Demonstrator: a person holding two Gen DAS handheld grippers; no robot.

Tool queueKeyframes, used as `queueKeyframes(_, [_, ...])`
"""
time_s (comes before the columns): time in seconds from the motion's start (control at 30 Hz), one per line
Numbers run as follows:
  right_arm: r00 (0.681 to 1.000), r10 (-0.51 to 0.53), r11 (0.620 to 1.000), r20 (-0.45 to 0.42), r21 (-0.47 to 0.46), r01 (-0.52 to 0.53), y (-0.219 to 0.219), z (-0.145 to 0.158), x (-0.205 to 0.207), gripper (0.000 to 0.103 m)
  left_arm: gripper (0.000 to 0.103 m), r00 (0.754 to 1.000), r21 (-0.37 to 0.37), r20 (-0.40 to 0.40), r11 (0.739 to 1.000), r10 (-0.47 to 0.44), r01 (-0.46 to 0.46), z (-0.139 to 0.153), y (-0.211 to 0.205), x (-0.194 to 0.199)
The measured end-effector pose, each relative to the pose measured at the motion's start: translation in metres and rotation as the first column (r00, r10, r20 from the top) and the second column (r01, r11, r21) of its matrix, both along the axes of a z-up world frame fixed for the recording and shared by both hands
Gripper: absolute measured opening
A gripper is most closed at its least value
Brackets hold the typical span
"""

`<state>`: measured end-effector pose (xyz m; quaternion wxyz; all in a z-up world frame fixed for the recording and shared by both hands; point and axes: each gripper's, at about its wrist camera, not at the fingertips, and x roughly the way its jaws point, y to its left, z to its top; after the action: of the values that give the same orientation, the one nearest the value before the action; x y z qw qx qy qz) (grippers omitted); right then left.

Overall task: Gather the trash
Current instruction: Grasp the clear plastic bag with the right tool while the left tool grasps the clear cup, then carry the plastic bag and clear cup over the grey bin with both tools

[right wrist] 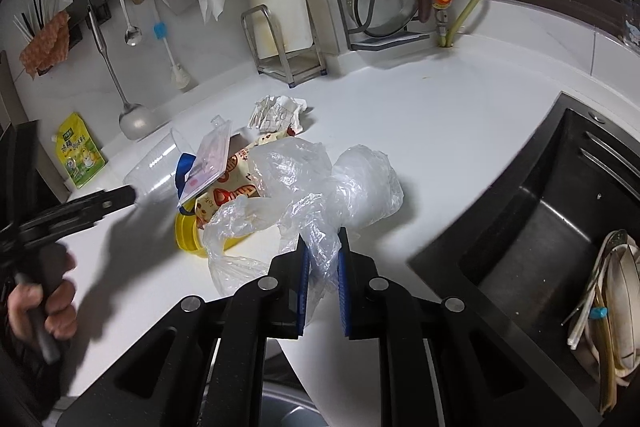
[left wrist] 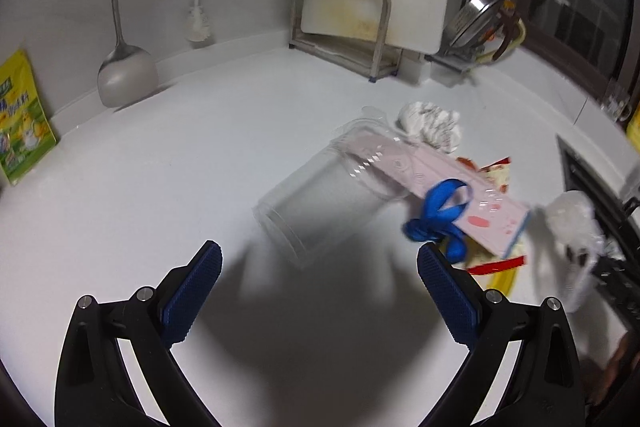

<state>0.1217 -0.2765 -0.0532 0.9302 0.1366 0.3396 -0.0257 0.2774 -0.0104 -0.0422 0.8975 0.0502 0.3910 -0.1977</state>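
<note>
We find the right gripper (right wrist: 323, 251) clamped on the bag (right wrist: 320, 175): thin, limp, slippery, best held by bunched film; left gripper (left wrist: 320, 259) jaws open over the cup (left wrist: 320, 203)

Right claw clamped on the plastic bag

My right gripper (right wrist: 323, 254) pinches a fold of the clear plastic bag (right wrist: 320, 183), which billows just ahead of the fingertips on the white counter (right wrist: 440, 131). Beyond it to the left I see a yellow lid (right wrist: 188, 233), a printed wrapper (right wrist: 228, 195) and a clear cup (right wrist: 154, 167); the dark sink (right wrist: 540, 227) lies to the right.
</note>
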Motion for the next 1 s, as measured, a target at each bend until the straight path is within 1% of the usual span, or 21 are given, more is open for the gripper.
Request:
queueKeyframes(0.03, [1.000, -0.001, 1.000, 0.002, 0.008, 0.001, -0.001, 0.000, -0.001, 0.012, 0.096, 1.000, 0.014, -0.007, 1.000, -0.008, 0.008, -0.002, -0.001, 0.006])
queueKeyframes(0.17, [1.000, 0.004, 0.999, 0.006, 0.051, -0.004, -0.005, 0.000, -0.009, 0.012, 0.096, 0.997, 0.016, -0.038, 0.998, -0.066, 0.067, -0.007, -0.006, 0.019])
queueKeyframes(0.27, [1.000, 0.018, 0.998, 0.008, 0.054, -0.018, -0.004, 0.001, -0.009, 0.012, 0.096, 0.996, 0.051, -0.046, 0.995, -0.081, 0.084, -0.012, -0.012, 0.029])
queueKeyframes(0.5, [0.999, 0.041, 0.998, 0.030, 0.050, -0.042, -0.001, 0.005, -0.010, 0.012, 0.096, 0.987, 0.077, -0.086, 0.987, -0.135, 0.141, -0.019, -0.028, 0.049])
queueKeyframes(0.6, [0.999, 0.043, 0.997, 0.025, 0.055, -0.044, -0.002, 0.002, -0.010, 0.012, 0.095, 0.984, 0.074, -0.093, 0.984, -0.153, 0.160, -0.022, -0.034, 0.053])
queueKeyframes(0.67, [0.999, 0.041, 0.997, 0.022, 0.060, -0.043, -0.002, 0.000, -0.010, 0.012, 0.086, 0.982, 0.082, -0.100, 0.983, -0.158, 0.167, -0.024, -0.037, 0.055])
queueKeyframes(0.73, [0.999, 0.038, 0.997, 0.019, 0.060, -0.039, -0.003, -0.001, -0.011, 0.012, 0.072, 0.979, 0.079, -0.115, 0.981, -0.167, 0.177, -0.027, -0.038, 0.055])
queueKeyframes(0.77, [0.999, 0.038, 0.997, 0.018, 0.061, -0.039, -0.003, -0.002, -0.011, 0.012, 0.070, 0.979, 0.084, -0.110, 0.980, -0.170, 0.180, -0.026, -0.039, 0.054])
queueKeyframes(0.8, [0.999, 0.037, 0.997, 0.016, 0.062, -0.038, -0.003, -0.002, -0.011, 0.012, 0.066, 0.980, 0.087, -0.104, 0.980, -0.169, 0.178, -0.026, -0.039, 0.052])
queueKeyframes(0.83, [0.999, 0.037, 0.997, 0.015, 0.063, -0.038, -0.003, -0.002, -0.011, 0.012, 0.064, 0.981, 0.081, -0.106, 0.981, -0.165, 0.174, -0.026, -0.039, 0.050])
queueKeyframes(0.87, [0.999, 0.036, 0.997, 0.014, 0.064, -0.036, -0.003, -0.003, -0.012, 0.012, 0.063, 0.981, 0.070, -0.109, 0.983, -0.159, 0.167, -0.025, -0.037, 0.049])
queueKeyframes(1.0, [1.000, 0.029, 0.997, 0.011, 0.072, -0.030, -0.004, -0.006, -0.016, 0.012, 0.063, 0.992, 0.045, -0.086, 0.995, -0.087, 0.091, -0.020, -0.026, 0.038])
